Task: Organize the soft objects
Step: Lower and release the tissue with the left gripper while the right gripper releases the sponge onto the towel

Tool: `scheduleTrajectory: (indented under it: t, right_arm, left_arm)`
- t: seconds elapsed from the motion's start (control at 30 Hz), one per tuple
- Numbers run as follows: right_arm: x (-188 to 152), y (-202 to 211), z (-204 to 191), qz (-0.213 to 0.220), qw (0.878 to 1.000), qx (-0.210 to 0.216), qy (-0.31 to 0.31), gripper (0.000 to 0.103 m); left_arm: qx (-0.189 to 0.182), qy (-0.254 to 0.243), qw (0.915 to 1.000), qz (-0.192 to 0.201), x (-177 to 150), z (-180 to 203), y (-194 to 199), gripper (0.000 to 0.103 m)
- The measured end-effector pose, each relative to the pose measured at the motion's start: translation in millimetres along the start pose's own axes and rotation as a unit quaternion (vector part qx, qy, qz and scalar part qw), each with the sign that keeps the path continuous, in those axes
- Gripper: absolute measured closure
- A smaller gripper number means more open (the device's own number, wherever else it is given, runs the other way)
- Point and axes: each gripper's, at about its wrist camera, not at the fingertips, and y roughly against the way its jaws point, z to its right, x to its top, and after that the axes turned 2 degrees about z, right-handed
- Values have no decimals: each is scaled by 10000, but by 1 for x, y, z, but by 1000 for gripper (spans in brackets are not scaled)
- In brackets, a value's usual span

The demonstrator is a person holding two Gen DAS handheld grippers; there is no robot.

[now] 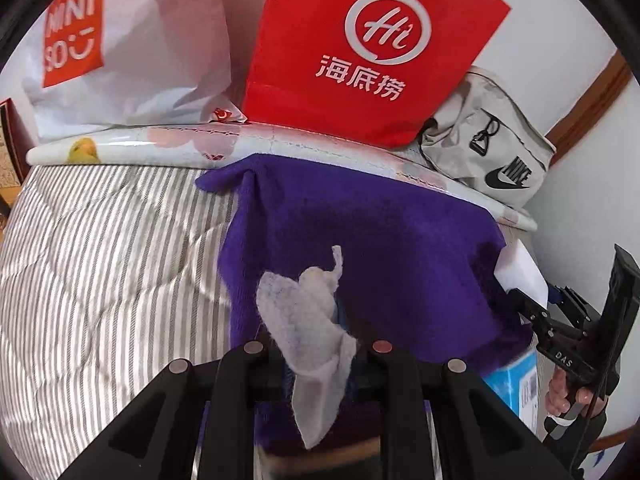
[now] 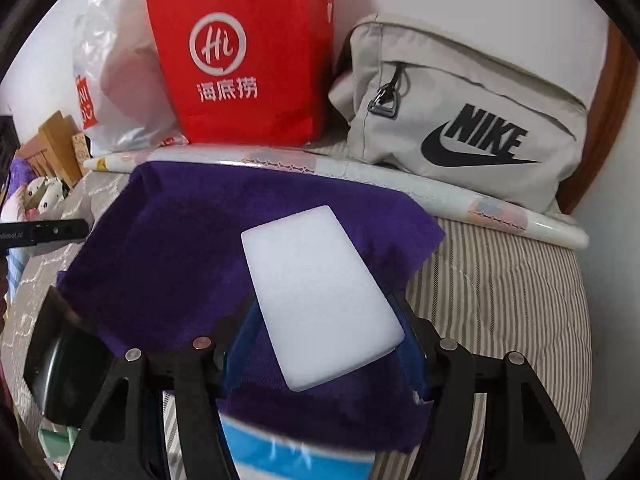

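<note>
I see the left gripper (image 1: 316, 344) clamped on a crumpled white wipe (image 1: 310, 332), held above the near part of the purple cloth (image 1: 360, 248). The right gripper (image 2: 320, 344) is closed on a white foam sponge (image 2: 320, 296), a flat rectangular block gripped by its long sides between the blue fingers (image 2: 244, 336), over the near-right part of the purple cloth. The cloth is spread on the striped bedding (image 1: 112, 248), and its near edge drapes over a blue-and-white box (image 2: 296, 452). Behind the cloth's far edge I see a rolled patterned sheet (image 1: 168, 142) lying crosswise. Beyond that roll, against the wall: a white Miniso bag (image 1: 120, 48), a red Haidilao bag (image 1: 368, 40) and a beige Nike bag (image 2: 460, 120), in that order left to right.
</note>
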Motion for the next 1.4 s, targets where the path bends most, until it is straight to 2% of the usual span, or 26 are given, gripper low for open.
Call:
scheduleTrajectory:
  t: [0.2, 0.4, 0.7, 0.8, 0.87, 0.93, 1.0, 1.1, 1.23, 1.4]
  right_arm:
    - [8, -21, 0, -142, 9998, -22, 101, 40]
    - [12, -39, 8, -420, 9991, -10, -32, 40]
    - [17, -48, 12, -480, 9988, 36, -56, 39]
    - [19, -52, 12, -573, 9983, 95, -68, 37]
    - [18, -52, 12, -602, 9980, 169, -75, 31]
    - [19, -52, 12, -576, 9980, 220, -98, 25]
    - [18, -50, 12, -544, 9982, 223, -93, 18]
    - [17, -45, 12, -514, 9985, 179, -113, 17]
    - [15, -32, 14, -457, 9981, 321, -242, 17]
    - [11, -12, 10, -454, 9984, 234, -236, 17]
  left_arm:
    - [77, -129, 9995, -261, 16, 8, -33, 84]
    - [110, 4, 9991, -416, 32, 5, -57, 84]
    - [29, 50, 9981, -612, 40, 9, -75, 83]
    - [25, 86, 9976, -682, 40, 8, -77, 74]
    - [92, 11, 9974, -714, 40, 9, -77, 53]
    - [151, -89, 9981, -595, 39, 12, -73, 41]
    - [197, -129, 9983, -534, 39, 16, -70, 39]
    - [298, -132, 9981, -527, 39, 19, -65, 39]
    - [463, -160, 9977, -472, 34, 17, -52, 39]
    - [425, -91, 9983, -395, 23, 11, -30, 39]
